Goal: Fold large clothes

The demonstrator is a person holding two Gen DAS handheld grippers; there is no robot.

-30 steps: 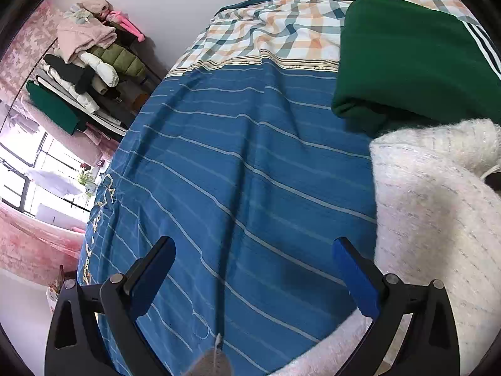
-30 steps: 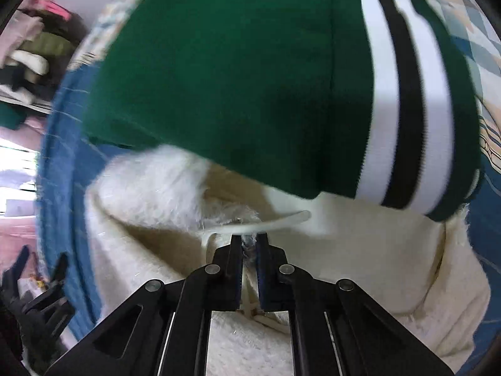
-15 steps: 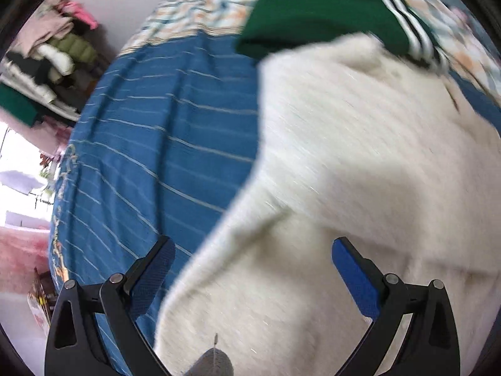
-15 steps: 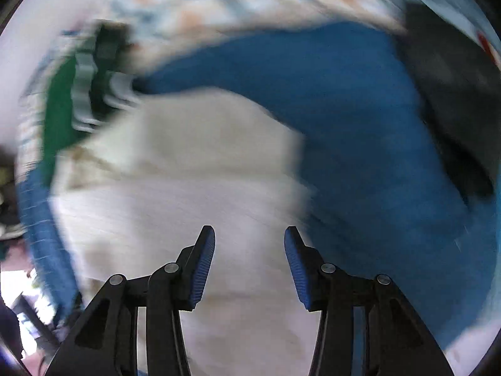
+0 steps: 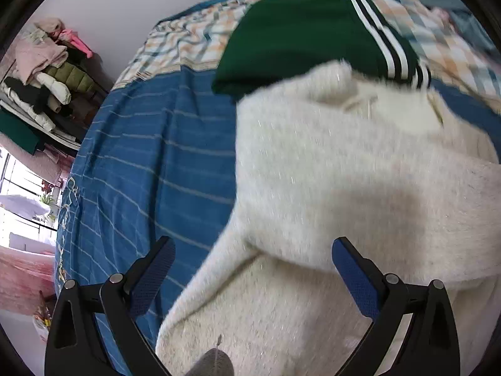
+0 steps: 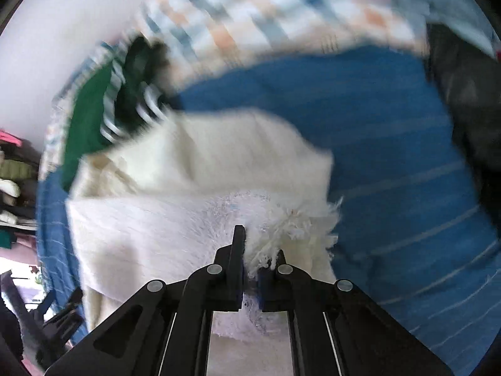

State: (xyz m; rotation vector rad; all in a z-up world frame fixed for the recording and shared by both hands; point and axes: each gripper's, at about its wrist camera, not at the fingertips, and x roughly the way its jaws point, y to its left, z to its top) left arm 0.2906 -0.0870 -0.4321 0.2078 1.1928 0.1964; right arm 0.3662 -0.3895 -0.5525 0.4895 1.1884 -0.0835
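A fluffy cream sweater [image 5: 344, 169] lies partly folded on the blue striped bedspread [image 5: 150, 163]. It also shows in the right wrist view [image 6: 203, 169]. My left gripper [image 5: 250, 266] is open and empty, hovering over the sweater's near left part. My right gripper [image 6: 252, 260] is shut on the sweater's fringed edge at its right side. A folded green garment with white stripes [image 5: 300, 37] lies just beyond the sweater; it shows blurred in the right wrist view [image 6: 90, 119].
A plaid cover [image 5: 188, 40] lies at the far end of the bed by the white wall. A rack of stacked clothes [image 5: 43, 72] stands to the left. A dark garment [image 6: 463, 100] lies at the bed's right side.
My right gripper let go near the collar, opened, swung to the sweater's right edge and shut on it. My left gripper moved right over the sweater, still open.
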